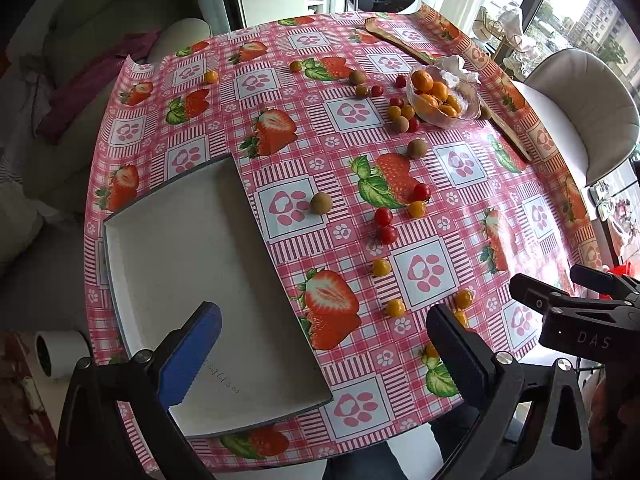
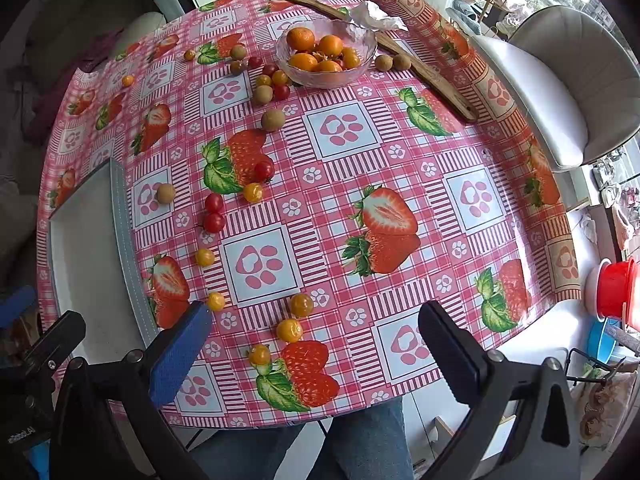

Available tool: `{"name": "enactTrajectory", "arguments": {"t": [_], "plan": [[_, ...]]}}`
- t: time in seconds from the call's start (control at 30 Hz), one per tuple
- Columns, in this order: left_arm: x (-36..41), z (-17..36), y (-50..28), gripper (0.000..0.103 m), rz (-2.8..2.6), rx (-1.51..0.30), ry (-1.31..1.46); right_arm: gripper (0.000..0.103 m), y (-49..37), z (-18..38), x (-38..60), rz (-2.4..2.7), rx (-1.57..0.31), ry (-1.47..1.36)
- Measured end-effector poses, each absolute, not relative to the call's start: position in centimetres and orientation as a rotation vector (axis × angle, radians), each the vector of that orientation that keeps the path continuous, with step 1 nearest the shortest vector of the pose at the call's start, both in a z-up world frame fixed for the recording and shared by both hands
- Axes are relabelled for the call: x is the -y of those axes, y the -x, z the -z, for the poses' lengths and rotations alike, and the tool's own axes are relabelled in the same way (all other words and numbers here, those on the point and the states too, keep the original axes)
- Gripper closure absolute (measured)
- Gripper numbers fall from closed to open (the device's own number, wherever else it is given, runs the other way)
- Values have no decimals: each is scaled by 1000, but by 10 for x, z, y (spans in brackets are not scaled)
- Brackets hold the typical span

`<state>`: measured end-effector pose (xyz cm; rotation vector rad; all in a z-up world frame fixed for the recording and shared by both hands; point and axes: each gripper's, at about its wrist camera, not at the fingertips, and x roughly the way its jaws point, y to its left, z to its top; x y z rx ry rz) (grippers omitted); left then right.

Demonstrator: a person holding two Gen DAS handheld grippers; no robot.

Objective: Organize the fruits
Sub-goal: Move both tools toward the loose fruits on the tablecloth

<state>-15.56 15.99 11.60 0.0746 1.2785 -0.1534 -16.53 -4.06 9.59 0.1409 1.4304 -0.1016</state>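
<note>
A white rectangular tray [image 1: 168,248] lies empty at the table's near left; it also shows in the right wrist view [image 2: 84,240]. A glass bowl [image 2: 362,60] of oranges [image 2: 301,38] stands at the far side; it shows in the left wrist view too [image 1: 470,110]. Red cherry tomatoes [image 2: 214,222], yellow cherry tomatoes [image 2: 289,329] and brown longans [image 2: 165,193] lie scattered on the cloth. My left gripper [image 1: 324,352] is open and empty above the tray's near edge. My right gripper [image 2: 316,352] is open and empty above the front edge, near yellow tomatoes.
A round table with a pink strawberry cloth [image 2: 400,152]. A long wooden utensil [image 2: 440,80] and crumpled white paper [image 2: 376,14] lie behind the bowl. A grey chair [image 2: 576,80] stands at the right. A red container [image 2: 614,288] sits off the table, lower right.
</note>
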Motion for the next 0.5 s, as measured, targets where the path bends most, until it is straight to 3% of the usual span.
{"name": "enactTrajectory", "arguments": {"t": [0.5], "plan": [[-143, -64, 87, 0, 120, -1286, -148, 0, 170, -40, 75, 162, -1502, -206]]}}
